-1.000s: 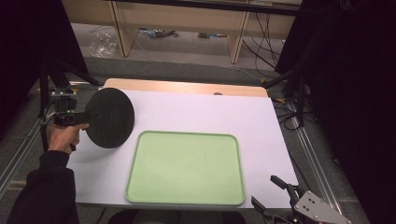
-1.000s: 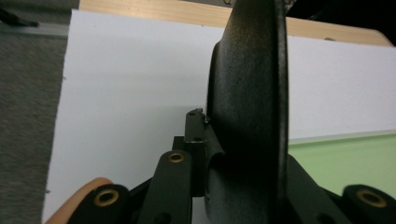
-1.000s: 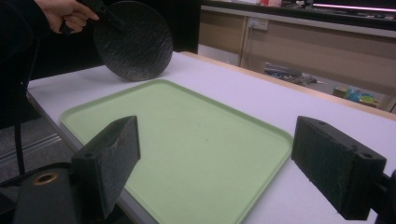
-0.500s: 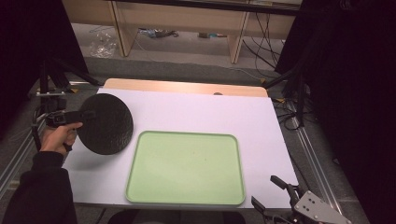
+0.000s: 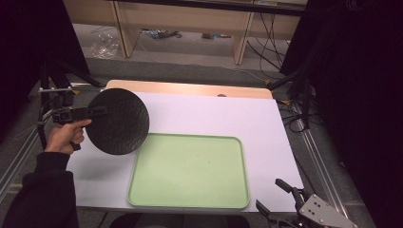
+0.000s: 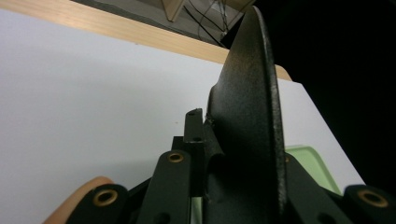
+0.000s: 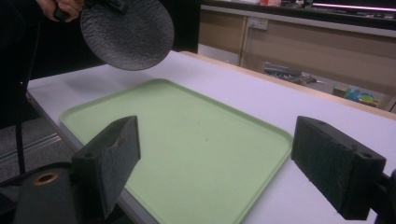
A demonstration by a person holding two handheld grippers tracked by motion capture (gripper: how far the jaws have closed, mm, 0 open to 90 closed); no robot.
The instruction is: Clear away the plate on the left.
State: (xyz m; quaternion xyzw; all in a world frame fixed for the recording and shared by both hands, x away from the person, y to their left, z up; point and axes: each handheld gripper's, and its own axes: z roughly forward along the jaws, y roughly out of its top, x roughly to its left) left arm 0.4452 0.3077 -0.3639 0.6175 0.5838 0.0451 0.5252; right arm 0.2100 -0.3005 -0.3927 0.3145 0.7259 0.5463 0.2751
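The left tongs [image 5: 97, 112] pinch the black plate [image 5: 117, 121] by its rim, tilted, probably to clear the surface. The right tongs [image 7: 215, 163] hover spread before the green tray [image 7: 187, 154], seemingly idle.

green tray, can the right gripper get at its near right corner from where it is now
Probably yes. The right gripper sits open just off the green tray by that corner, with bare table between them. The black plate, held by the left gripper, is far off.

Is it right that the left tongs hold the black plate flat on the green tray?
Not quite. The left tongs hold the black plate lifted and tilted beside the green tray, not flat on it; the right gripper view shows it in the air.
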